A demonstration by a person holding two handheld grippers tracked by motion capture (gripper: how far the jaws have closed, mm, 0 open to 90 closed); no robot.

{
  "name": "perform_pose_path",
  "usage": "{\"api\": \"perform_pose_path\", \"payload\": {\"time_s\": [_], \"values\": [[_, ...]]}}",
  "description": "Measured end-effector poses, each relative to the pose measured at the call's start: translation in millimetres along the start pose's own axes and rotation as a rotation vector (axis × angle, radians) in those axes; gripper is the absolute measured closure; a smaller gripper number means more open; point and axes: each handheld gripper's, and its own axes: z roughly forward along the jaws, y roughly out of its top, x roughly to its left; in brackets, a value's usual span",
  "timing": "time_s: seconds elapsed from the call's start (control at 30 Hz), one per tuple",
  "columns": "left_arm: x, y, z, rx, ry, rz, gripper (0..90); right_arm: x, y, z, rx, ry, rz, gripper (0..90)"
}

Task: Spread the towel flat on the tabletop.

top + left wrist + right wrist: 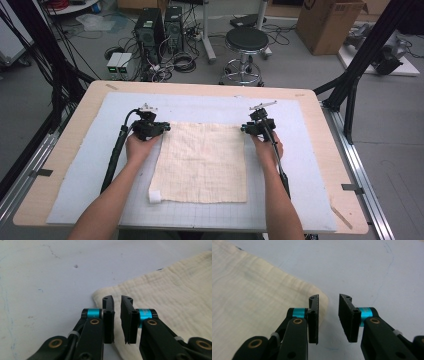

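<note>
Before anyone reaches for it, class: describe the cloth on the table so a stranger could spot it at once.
Start at the wooden table, covered by a pale grey mat. In the middle of the mat lies the cloth, spread flat, with the left gripper and right gripper at its far corners. It is the cream, crinkled square with a small white tag at its near left corner.

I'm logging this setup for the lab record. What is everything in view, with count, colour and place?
cloth: one, cream, flat mid-mat, white tag at its near left corner
mat: one, pale blue-grey, covering most of the table
table: one, light wood
stool: one, black seat, on the floor beyond the table
computer towers: two, black, floor at far left
cardboard box: one, brown, far right
left gripper: black, jaws slightly apart over the cloth's far left corner
right gripper: black, jaws apart at the far right corner
forearms: two, from the near edge
</note>
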Motion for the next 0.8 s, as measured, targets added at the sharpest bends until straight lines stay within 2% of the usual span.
{"api": "perform_pose_path", "payload": {"time_s": [0.1, 0.17, 0.27, 0.43, 0.57, 0.63, 0.7, 0.77, 0.8], "values": [[-1.4, 0.7, -8.8, -0.013, -0.020, 0.014, 76.8, 3.0, 0.7, -9.0, -0.027, 0.051, -0.014, 67.6], [-2.8, -0.5, -10.7, 0.002, -0.020, 0.027, 74.7, 7.5, 1.8, -11.7, -0.035, 0.062, -0.038, 67.0], [-5.5, -5.1, -10.9, 0.022, -0.028, 0.041, 73.5, 13.4, 2.1, -11.6, -0.025, 0.082, -0.043, 65.6], [-12.2, -12.3, -15.3, 0.005, -0.050, 0.056, 73.5, 23.7, -2.4, -12.7, -0.045, 0.129, -0.057, 62.9], [-17.2, -16.0, -21.0, 0.024, -0.066, 0.098, 73.1, 29.6, -4.6, -12.4, -0.018, 0.159, -0.071, 60.6], [-18.9, -17.8, -25.4, 0.018, -0.074, 0.115, 73.1, 32.5, -4.0, -14.0, -0.022, 0.165, -0.082, 60.2], [-20.4, -21.7, -31.2, -0.010, -0.079, 0.107, 73.4, 36.6, -2.9, -17.4, -0.027, 0.171, -0.095, 60.2], [-22.3, -26.5, -38.3, -0.023, -0.101, 0.105, 73.2, 40.0, -1.9, -22.2, -0.034, 0.177, -0.105, 59.4], [-24.1, -28.9, -43.0, -0.026, -0.114, 0.118, 72.9, 41.9, -1.7, -25.1, -0.042, 0.186, -0.110, 59.2]]}}
